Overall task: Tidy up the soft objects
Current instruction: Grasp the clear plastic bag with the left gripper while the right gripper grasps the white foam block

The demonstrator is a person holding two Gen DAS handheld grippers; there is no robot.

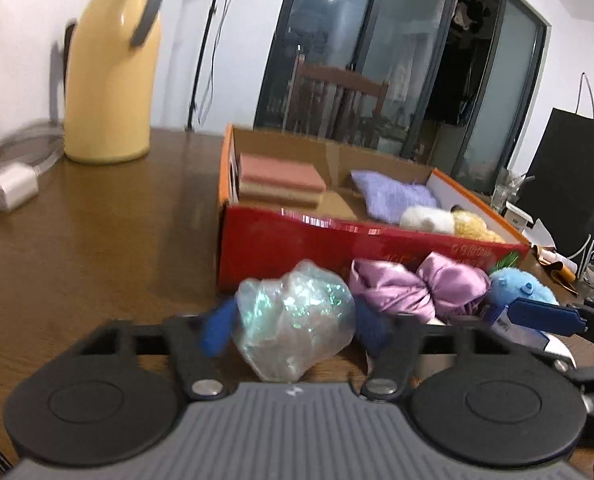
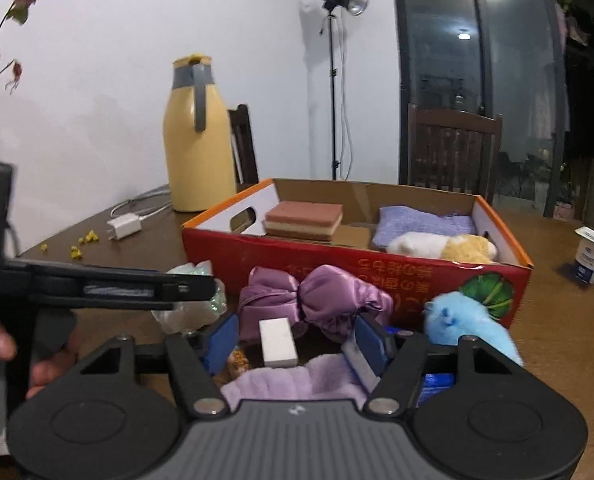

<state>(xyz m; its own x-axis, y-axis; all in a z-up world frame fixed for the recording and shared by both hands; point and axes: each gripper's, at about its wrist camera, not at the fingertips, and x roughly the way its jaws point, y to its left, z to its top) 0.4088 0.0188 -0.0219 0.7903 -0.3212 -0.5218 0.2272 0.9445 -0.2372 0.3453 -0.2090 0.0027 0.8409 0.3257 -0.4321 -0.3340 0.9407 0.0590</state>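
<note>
My left gripper [image 1: 295,326] is shut on a crinkly iridescent plastic bundle [image 1: 297,320], held in front of the red cardboard box [image 1: 297,248]. The box holds a pink-and-tan sponge [image 1: 281,178], a lavender pillow [image 1: 393,196] and a white and yellow plush [image 1: 445,222]. A purple satin bow [image 1: 413,288] and a blue plush [image 1: 521,286] lie on the table in front of the box. My right gripper [image 2: 295,340] is open above a white block [image 2: 277,342] and a lilac fleece cloth [image 2: 293,384], near the satin bow [image 2: 317,300] and the blue plush [image 2: 465,324].
A yellow thermos jug [image 1: 113,80] stands at the back left of the wooden table [image 1: 77,240], with a white charger [image 1: 11,190] and cable beside it. A small white carton [image 2: 591,258] stands at the right. Chairs, a light stand and glass doors are behind.
</note>
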